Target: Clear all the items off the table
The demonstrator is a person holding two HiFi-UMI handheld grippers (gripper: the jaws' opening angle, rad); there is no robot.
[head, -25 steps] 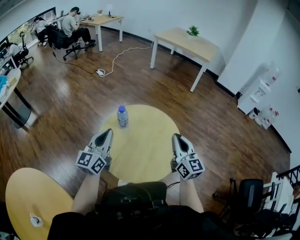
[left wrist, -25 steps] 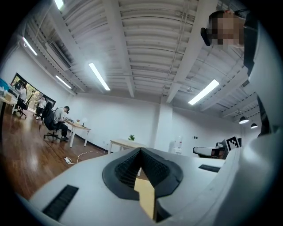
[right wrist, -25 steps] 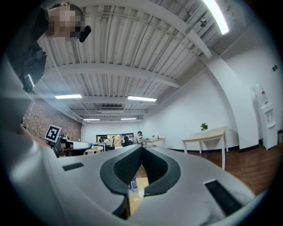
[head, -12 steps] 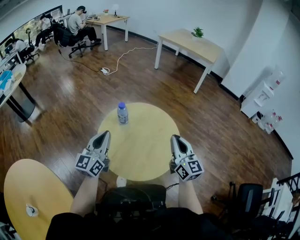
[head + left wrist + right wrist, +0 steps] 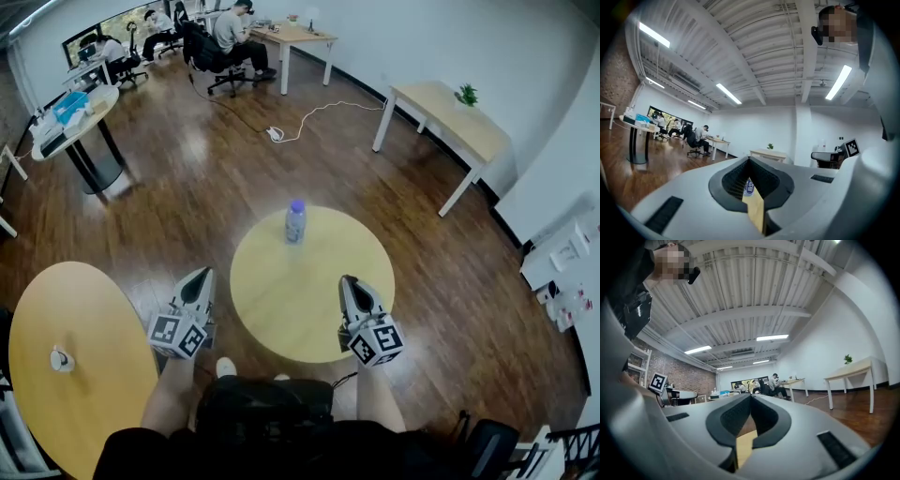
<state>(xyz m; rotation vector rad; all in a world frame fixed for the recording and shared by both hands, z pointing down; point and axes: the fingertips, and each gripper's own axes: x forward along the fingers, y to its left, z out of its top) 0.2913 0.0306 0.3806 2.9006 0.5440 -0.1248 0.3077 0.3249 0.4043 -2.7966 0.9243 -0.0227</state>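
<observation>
Water bottle (image 5: pixel 295 221) upright at far edge of round table (image 5: pixel 305 295), open tabletop in front of it

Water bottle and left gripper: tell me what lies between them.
Nothing stands there. The head view shows only bare tabletop, plus some wood floor at its edge, between the left gripper and the water bottle.

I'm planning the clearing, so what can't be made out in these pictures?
Bottle: label and fill level too small in head view; in left gripper view the shut left gripper hides most of it.
Small white object on the side table: too small to identify in head view.
</observation>
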